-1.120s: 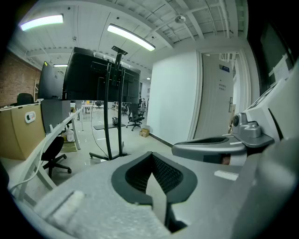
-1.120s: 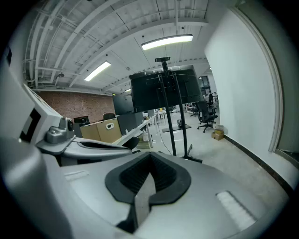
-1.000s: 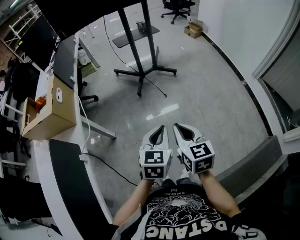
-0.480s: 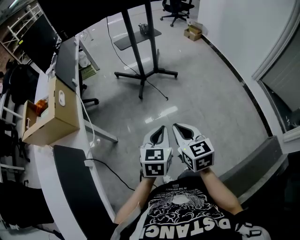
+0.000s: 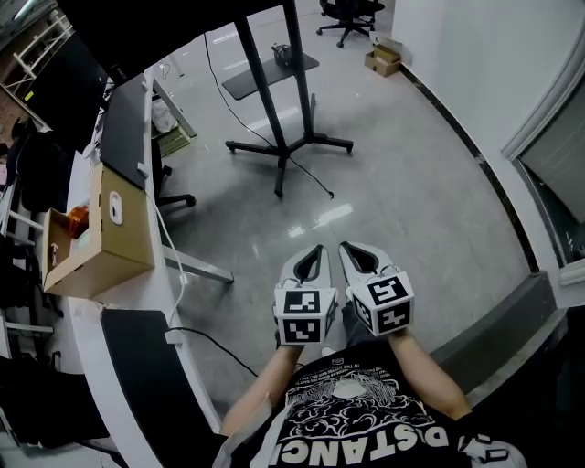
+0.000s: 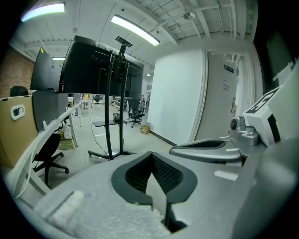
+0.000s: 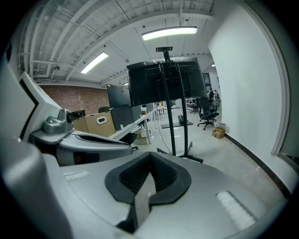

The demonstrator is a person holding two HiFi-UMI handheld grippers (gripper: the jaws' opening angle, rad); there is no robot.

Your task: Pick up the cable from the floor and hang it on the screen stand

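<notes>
A thin black cable trails on the grey floor from the base of the black screen stand toward me. The stand carries a dark screen and also shows ahead in the right gripper view. My left gripper and right gripper are held side by side close to my chest, well short of the cable. Both are shut, with nothing between the jaws. Up close, the left gripper and the right gripper each show pads that meet.
A white desk runs along the left with a cardboard box on it and a black office chair beside it. A white wall bounds the right. A small box and another chair stand far back.
The view has shifted slightly, so the stand and desk sit a little differently in the picture. Both grippers stay shut, side by side.
</notes>
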